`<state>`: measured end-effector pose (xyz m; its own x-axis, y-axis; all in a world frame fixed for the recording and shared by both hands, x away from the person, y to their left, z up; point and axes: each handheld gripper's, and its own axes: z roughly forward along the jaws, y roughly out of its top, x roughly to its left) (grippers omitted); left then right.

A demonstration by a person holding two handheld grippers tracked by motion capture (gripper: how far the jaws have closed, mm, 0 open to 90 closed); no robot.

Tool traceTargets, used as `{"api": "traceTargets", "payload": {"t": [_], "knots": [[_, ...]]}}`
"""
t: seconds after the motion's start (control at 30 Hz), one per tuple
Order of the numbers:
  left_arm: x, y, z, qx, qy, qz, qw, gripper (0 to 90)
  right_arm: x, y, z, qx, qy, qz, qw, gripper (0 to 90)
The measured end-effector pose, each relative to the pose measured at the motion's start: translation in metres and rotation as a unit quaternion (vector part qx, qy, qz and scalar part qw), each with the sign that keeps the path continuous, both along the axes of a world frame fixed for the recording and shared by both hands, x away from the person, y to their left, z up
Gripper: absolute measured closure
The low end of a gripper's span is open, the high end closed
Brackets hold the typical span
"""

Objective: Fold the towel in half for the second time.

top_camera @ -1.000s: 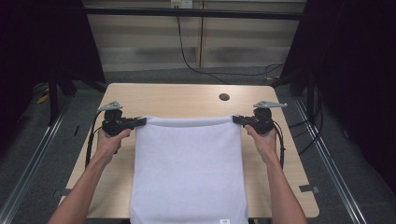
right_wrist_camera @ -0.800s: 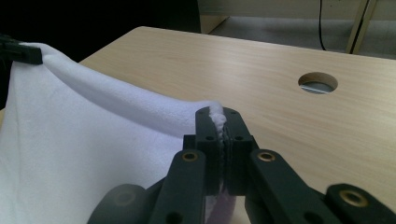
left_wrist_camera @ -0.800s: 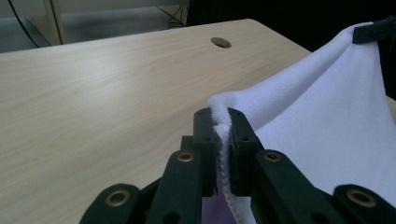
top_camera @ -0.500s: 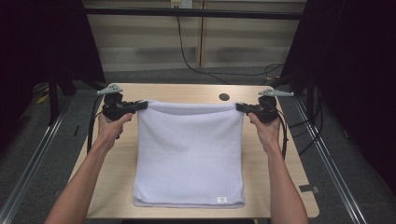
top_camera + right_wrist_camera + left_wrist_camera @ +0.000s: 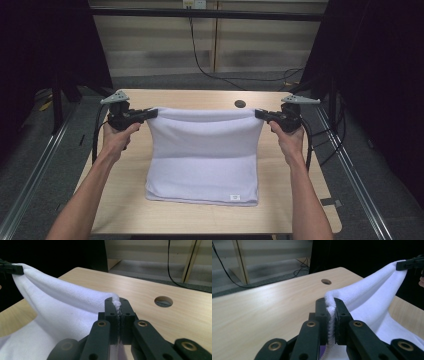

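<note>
A white towel is stretched between my two grippers above the wooden table. Its far edge is lifted; its near part, with a small label, lies on the table. My left gripper is shut on the towel's far left corner, whose fabric is pinched between the black jaws. On the other side my right gripper is shut on the far right corner. In the left gripper view my right gripper holds the far end of the towel's edge; in the right gripper view my left gripper does the same.
A round cable hole sits in the table near the far edge, behind the towel. Cables run over the floor beyond the table. Metal rails flank the table on both sides, and black curtains stand left and right.
Both grippers have risen and moved toward the far edge with the towel's corners. The towel's near edge has slid farther onto the table and its far part now hangs lifted.
</note>
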<state>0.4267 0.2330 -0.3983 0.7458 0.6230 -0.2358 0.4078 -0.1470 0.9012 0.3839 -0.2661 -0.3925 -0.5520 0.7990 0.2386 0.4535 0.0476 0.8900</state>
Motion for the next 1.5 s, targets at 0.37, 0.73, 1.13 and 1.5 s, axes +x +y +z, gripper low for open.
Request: {"api": "traceTargets", "payload": {"t": [0.37, 0.73, 1.13, 1.5], "knots": [[-0.032, 0.009, -0.009, -0.017, -0.009, -0.022, 0.9996, 83.3, -0.032, 0.004, -0.002, -0.016, -0.014, 0.040, 0.9990, 87.3], [-0.081, 0.022, -0.022, -0.025, -0.015, -0.050, 0.9983, 82.8, -0.080, 0.006, -0.015, -0.019, -0.024, 0.078, 0.9965, 86.8], [-0.129, 0.031, -0.054, 0.001, 0.011, -0.077, 0.9970, 82.4, -0.138, 0.012, -0.060, -0.029, 0.014, 0.112, 0.9932, 84.9], [-0.164, 0.042, -0.083, 0.031, 0.052, -0.094, 0.9937, 75.4, -0.171, 0.014, -0.082, -0.056, 0.054, 0.126, 0.9890, 76.6]]}}
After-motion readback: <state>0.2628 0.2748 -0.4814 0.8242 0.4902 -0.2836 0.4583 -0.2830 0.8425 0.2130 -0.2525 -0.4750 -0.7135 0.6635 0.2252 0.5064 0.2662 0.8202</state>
